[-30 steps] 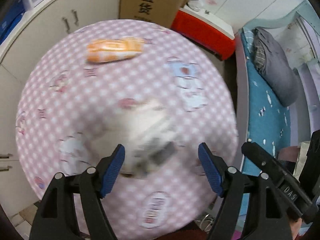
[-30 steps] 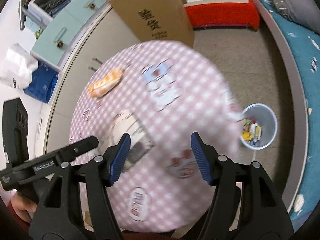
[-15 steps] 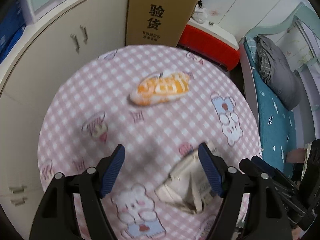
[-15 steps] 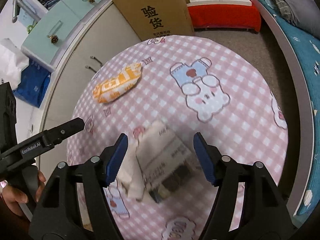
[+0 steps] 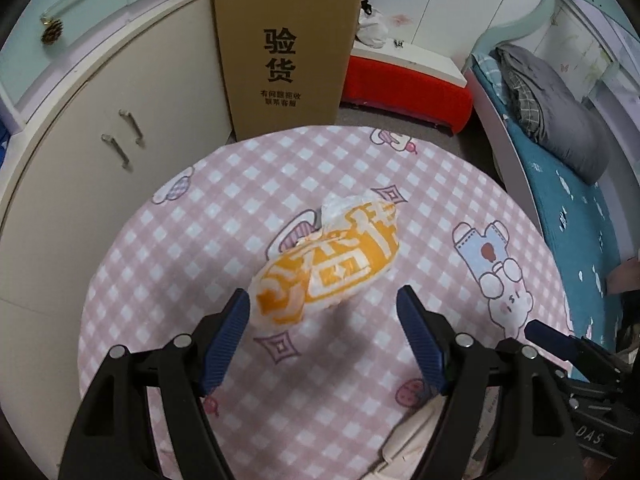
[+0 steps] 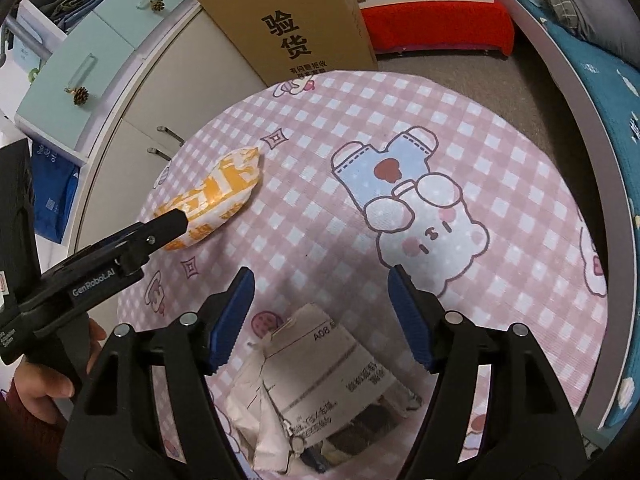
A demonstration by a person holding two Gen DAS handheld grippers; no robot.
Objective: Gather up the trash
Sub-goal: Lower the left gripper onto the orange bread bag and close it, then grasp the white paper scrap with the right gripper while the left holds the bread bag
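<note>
Table: the round table (image 5: pixel 240 216) in pink check cloth is filling both views and carrying both pieces of trash, so the work is staying on its top.
Cardboard box: the tall cardboard box (image 5: pixel 286 46) is standing off the table's edge at 12 o'clock in the left wrist view, against the cabinets; it seems to be no part of this pick.
Crumpled paper bag: the crumpled paper bag (image 6: pixel 320 380) with printed labels is lying at 6 o'clock in the right wrist view, under and between the right fingers, likely the right side's own target.
Orange snack bag: the orange snack bag (image 5: pixel 328 268) is lying puffed and slanted near the table's middle, at 12 o'clock from the left fingertips, its near end just at the left pad.
Left gripper: the left gripper (image 5: pixel 324 320) is gaping wide and empty, lining up on the snack bag, probably so that the pads can close across its narrow width.
Right gripper: the right gripper (image 6: pixel 320 304) is also standing wide and holding nothing, hovering over the paper bag.
Caution: the snack bag's film looks slippery, so a shallow pinch may slide off.
</note>
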